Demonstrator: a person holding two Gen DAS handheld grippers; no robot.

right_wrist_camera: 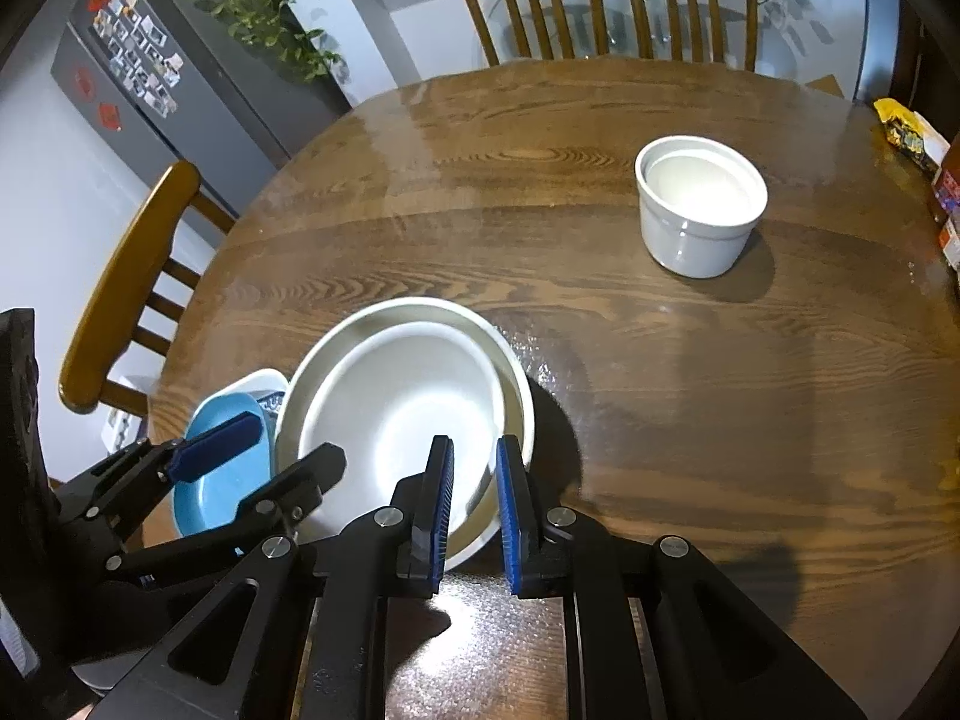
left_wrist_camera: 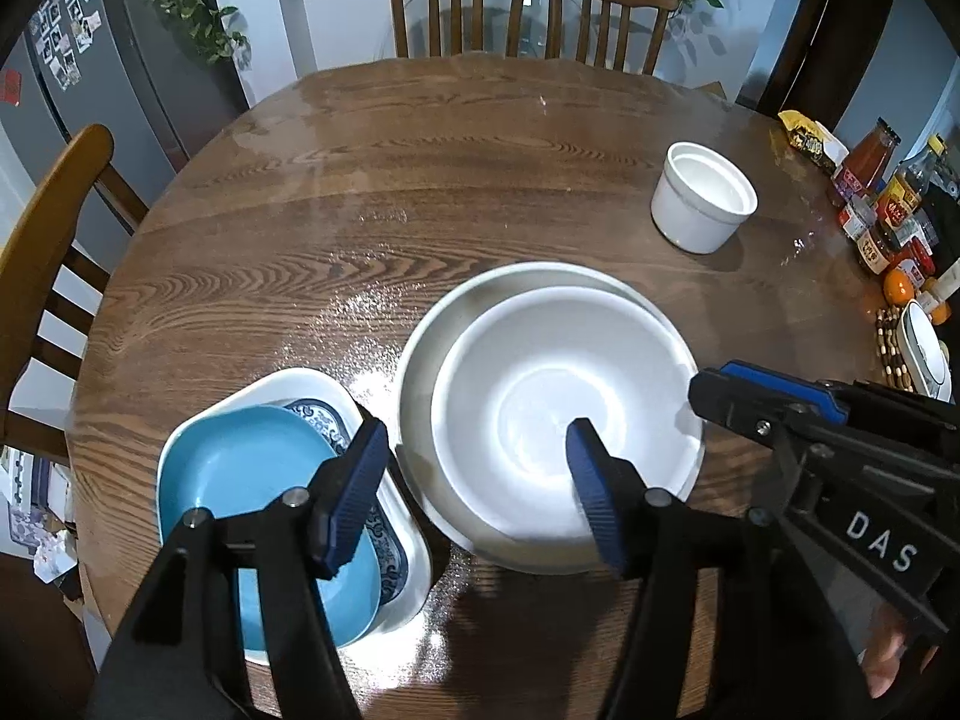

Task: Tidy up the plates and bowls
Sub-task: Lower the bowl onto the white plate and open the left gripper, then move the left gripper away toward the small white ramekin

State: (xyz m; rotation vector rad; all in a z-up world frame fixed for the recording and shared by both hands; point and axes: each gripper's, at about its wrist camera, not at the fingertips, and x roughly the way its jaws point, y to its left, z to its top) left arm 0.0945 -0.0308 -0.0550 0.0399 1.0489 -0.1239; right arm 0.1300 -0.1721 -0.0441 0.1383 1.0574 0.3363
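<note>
A white bowl [left_wrist_camera: 540, 408] sits inside a larger white plate [left_wrist_camera: 432, 324] near the table's front; both also show in the right wrist view, bowl [right_wrist_camera: 396, 402], plate [right_wrist_camera: 336, 354]. To their left a blue dish [left_wrist_camera: 240, 468] lies in a white square dish with blue pattern [left_wrist_camera: 318, 387]. A white ramekin [left_wrist_camera: 702, 198] stands far right. My left gripper [left_wrist_camera: 480, 480] is open, empty, above the gap between the stacks. My right gripper [right_wrist_camera: 474, 486] has its jaws narrowly apart astride the bowl's right rim.
The round wooden table [left_wrist_camera: 420, 180] has chairs [left_wrist_camera: 456, 6] at the back and one [left_wrist_camera: 54, 228] at the left. Bottles and jars [left_wrist_camera: 888, 210] crowd the right edge. A fridge [right_wrist_camera: 150, 78] stands at the back left.
</note>
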